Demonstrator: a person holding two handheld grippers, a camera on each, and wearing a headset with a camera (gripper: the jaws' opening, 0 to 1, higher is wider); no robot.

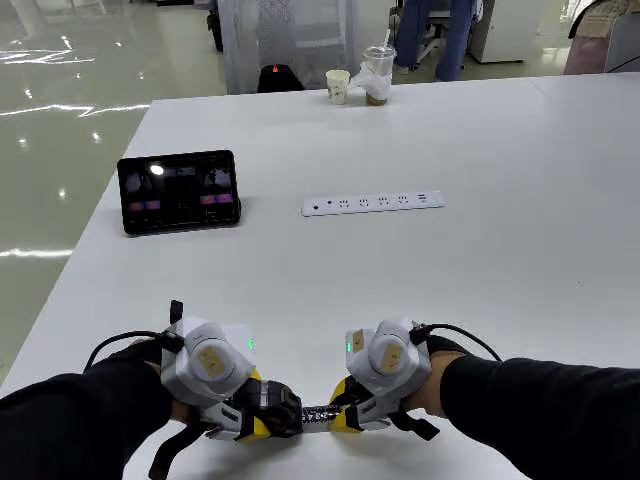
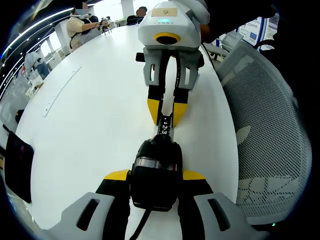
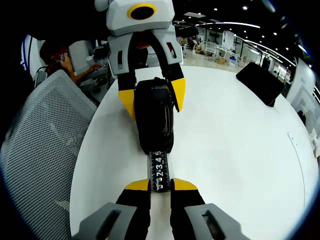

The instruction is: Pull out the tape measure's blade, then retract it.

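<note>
A black tape measure (image 1: 274,410) lies at the near table edge, held between the yellow-tipped jaws of my left gripper (image 1: 252,412). In the left gripper view the case (image 2: 156,170) sits squeezed between the pads. A short length of blade (image 1: 316,412) with printed numbers runs from the case to my right gripper (image 1: 342,408), which is shut on the blade's end. The right gripper view shows the blade (image 3: 158,171) pinched between its jaws and the case (image 3: 155,115) beyond. The two grippers face each other, a few centimetres apart.
The white table (image 1: 400,260) carries a black tablet (image 1: 179,190) at the left, a white power strip (image 1: 372,203) in the middle and cups (image 1: 360,80) at the far edge. A mesh chair (image 2: 265,150) stands beside the near edge.
</note>
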